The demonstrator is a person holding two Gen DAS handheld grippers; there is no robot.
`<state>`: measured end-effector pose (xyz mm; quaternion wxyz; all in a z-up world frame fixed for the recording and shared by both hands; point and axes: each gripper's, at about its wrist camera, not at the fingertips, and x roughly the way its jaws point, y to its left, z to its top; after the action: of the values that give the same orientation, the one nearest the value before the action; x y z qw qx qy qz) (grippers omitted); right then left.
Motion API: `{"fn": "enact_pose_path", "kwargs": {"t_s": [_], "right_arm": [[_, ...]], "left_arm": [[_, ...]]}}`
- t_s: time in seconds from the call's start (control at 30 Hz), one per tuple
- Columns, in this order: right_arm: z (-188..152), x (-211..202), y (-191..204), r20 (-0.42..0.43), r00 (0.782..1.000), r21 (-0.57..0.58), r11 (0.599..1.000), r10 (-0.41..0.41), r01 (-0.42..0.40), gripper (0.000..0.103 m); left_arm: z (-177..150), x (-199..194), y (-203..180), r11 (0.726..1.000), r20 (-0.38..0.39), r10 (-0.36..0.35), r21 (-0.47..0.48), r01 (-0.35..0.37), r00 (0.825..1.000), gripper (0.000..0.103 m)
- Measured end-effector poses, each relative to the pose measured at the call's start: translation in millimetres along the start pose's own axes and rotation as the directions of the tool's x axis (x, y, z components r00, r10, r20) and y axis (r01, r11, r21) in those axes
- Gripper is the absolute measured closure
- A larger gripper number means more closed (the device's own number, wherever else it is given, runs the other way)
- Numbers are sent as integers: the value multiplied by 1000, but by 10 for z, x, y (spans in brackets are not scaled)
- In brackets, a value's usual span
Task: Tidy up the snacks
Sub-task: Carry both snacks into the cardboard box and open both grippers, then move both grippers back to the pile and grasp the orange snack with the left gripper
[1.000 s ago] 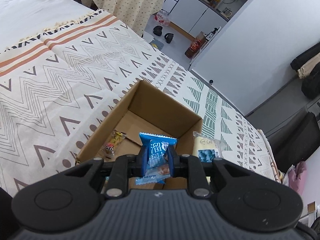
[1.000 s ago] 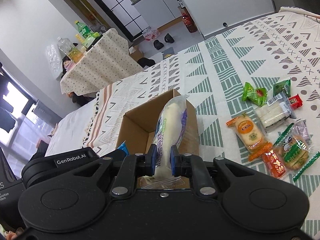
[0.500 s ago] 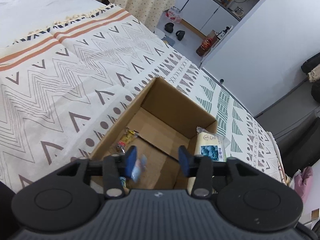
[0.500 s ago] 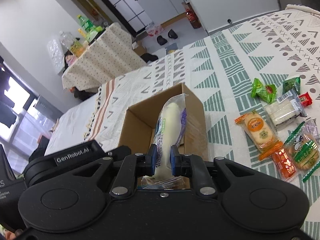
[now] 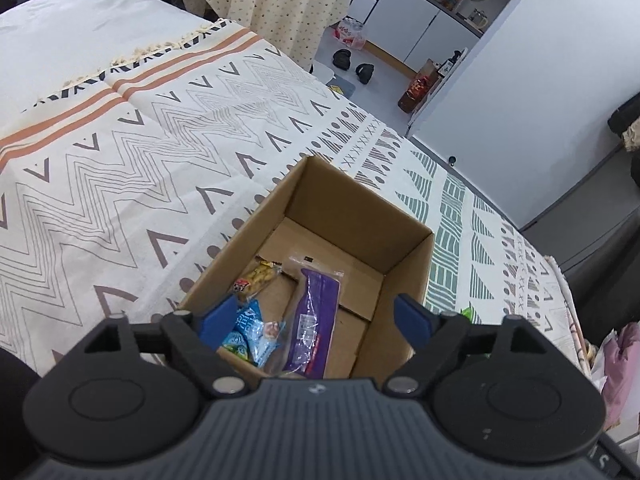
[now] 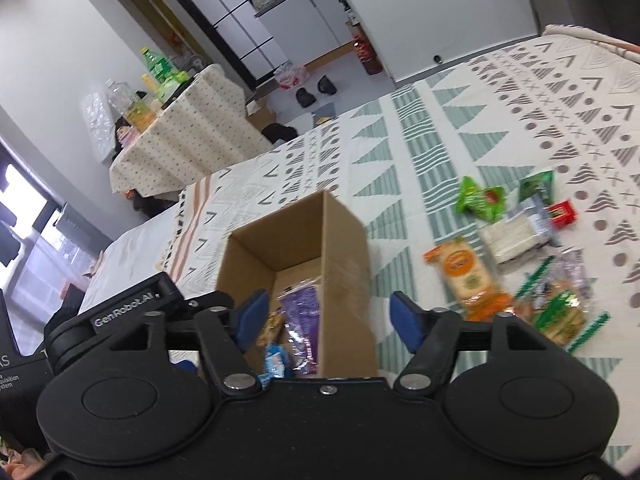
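Observation:
An open cardboard box sits on a patterned bedspread. Inside it lie a long purple-and-clear packet, a blue packet and a small yellow snack. My left gripper hangs over the box's near edge, jaws opening, nothing between them. My right gripper hovers above the box's right wall, jaws opening too and holding nothing. More snacks lie to the right of the box: an orange cracker pack, green packets, a white wafer pack.
A draped side table with bottles stands beyond the bed. Shoes lie on the floor near white cabinets. The left gripper's body sits just left of my right gripper. Bare bedspread stretches to the left of the box.
The left gripper opened and the blue packet dropped into the box. The right gripper opened and the long purple packet fell in beside it. The right hand shifted slightly toward the box.

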<state>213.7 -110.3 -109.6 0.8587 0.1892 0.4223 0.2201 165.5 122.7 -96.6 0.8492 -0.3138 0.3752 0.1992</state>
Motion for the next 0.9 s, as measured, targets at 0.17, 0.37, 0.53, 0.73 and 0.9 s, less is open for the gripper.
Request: {"fn": "enact_pose_path", "kwargs": {"t_s": [0.17,0.37,0.53,0.73,0.9], "right_arm": [[21,-146,-178,27,999,17,999,-40,39,7],[49,-298,-432,49,996,54,996,-71,68,0],[60,-400,-619,60,994,83,993,-89,84,0],[48,-498,-864,66,992,117,988,-107,98,0],[50,-563,-1069,65,991,151,983,-117,106,0]], "left_arm": [[-77,-20,-111,1000,-9,-3,31,3,1000,11],[-213,-54,-294,996,-19,-18,82,19,1000,10],[-327,-69,-460,992,-33,-13,124,17,999,10],[-450,-70,-641,986,-48,-21,165,29,999,9],[-576,-67,-807,976,-62,-51,211,63,997,9]]}}
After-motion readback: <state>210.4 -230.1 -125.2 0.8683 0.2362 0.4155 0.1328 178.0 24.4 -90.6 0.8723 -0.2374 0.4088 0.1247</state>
